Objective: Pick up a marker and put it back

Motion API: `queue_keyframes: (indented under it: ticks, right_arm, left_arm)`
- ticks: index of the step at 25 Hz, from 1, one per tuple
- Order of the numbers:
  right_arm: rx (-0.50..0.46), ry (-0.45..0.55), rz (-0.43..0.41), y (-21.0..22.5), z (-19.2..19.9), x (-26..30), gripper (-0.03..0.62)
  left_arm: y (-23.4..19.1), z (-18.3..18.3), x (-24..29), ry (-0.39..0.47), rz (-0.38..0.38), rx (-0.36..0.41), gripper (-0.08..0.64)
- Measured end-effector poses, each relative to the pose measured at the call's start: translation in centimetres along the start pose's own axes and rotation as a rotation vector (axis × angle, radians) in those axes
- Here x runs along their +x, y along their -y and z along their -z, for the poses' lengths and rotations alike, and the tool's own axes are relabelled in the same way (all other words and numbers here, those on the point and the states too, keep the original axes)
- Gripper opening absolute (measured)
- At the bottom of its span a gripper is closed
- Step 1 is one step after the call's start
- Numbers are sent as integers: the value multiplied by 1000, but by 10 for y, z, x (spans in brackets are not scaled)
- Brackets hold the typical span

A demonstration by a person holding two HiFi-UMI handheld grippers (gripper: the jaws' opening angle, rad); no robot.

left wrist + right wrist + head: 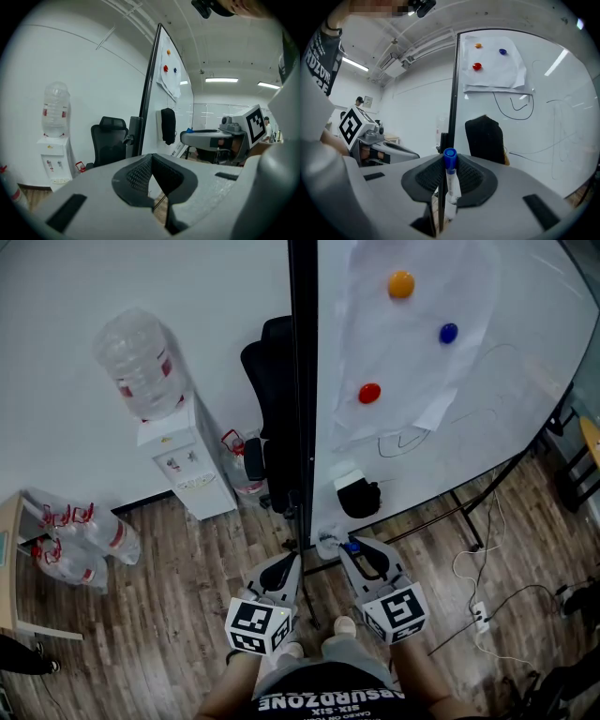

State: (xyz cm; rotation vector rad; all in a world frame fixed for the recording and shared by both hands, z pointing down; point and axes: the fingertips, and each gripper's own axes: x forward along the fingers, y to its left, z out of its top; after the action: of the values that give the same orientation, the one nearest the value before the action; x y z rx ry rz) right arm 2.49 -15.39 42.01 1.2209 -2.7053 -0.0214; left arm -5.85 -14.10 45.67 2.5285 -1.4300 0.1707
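Facing the whiteboard (pixel 562 154), right gripper (pixel 449 161) fingers clamp the upright blue-capped marker (pixel 452 183); left gripper (pixel 153 159) fingers together.

Bright, even indoor light falls from ceiling strip lamps (pixel 221 80), which leave streaks of glare on the glossy whiteboard (pixel 553 117); both gripper views bulge strongly and fade to black at their round edges, with a soft near foreground, while the head view stays sharp.
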Motion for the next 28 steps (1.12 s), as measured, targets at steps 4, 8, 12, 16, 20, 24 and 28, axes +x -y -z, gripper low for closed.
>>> queue_keyframes:
  ticks: [4, 8, 12, 16, 20, 24, 28]
  right_arm:
    - [24, 10, 0, -3, -2, -8, 71]
    - [56, 12, 1, -6, -1, -16, 71]
    - [78, 3, -2, -10, 3, -21, 71]
    - [105, 1, -14, -16, 6, -26, 71]
    - [120, -10, -26, -23, 12, -32, 71]
    - [123, -24, -32, -29, 17, -37, 71]
    - [128, -29, -32, -32, 20, -40, 71]
  left_arm:
    - [3, 1, -2, -1, 12, 3, 8]
    - [6, 2, -4, -2, 20, 5, 8]
    - [9, 3, -7, -2, 26, 7, 8]
    - [11, 5, -9, -4, 34, 7, 8]
    - [14, 4, -10, -2, 45, 6, 8]
    - [17, 3, -10, 2, 56, 7, 8]
    - [21, 3, -11, 1, 64, 10, 8]
